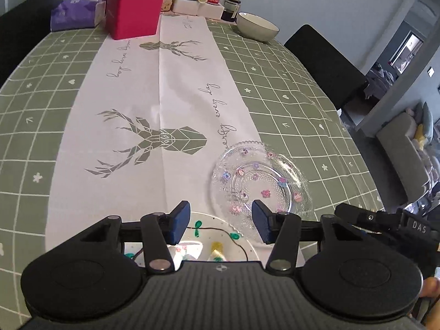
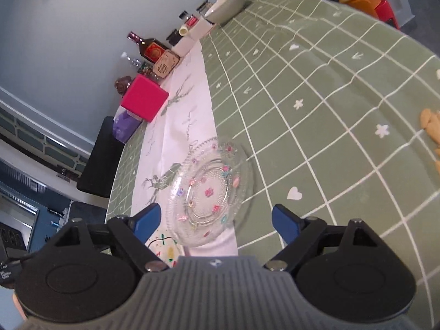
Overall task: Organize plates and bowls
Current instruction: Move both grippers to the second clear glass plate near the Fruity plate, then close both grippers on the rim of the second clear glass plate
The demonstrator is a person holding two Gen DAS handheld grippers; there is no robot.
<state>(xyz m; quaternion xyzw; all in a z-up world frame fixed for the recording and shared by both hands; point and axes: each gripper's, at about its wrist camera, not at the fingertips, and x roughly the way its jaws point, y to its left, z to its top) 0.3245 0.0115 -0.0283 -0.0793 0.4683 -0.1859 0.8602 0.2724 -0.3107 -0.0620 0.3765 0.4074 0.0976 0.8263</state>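
Two grippers, left (image 1: 221,220) and right (image 2: 217,220), jaws open and empty, nearing glass plate (image 2: 209,195) beside painted plate (image 1: 217,236); next: close on a rim, stack; bowl (image 1: 257,26) far right

Clear beaded glass plate (image 1: 261,184) with pastel flowers; green white-grid tablecloth (image 1: 288,82); white deer-print runner (image 1: 165,104); far magenta cube box (image 1: 133,12).

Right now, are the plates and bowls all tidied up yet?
Not yet. Nothing looks stacked: the clear glass plate lies alone, the white painted plate sits near the table edge, and the grey bowl stands far off by the jars. In hand: nothing. The left gripper and right gripper are both open and empty. All the gathering is still left.
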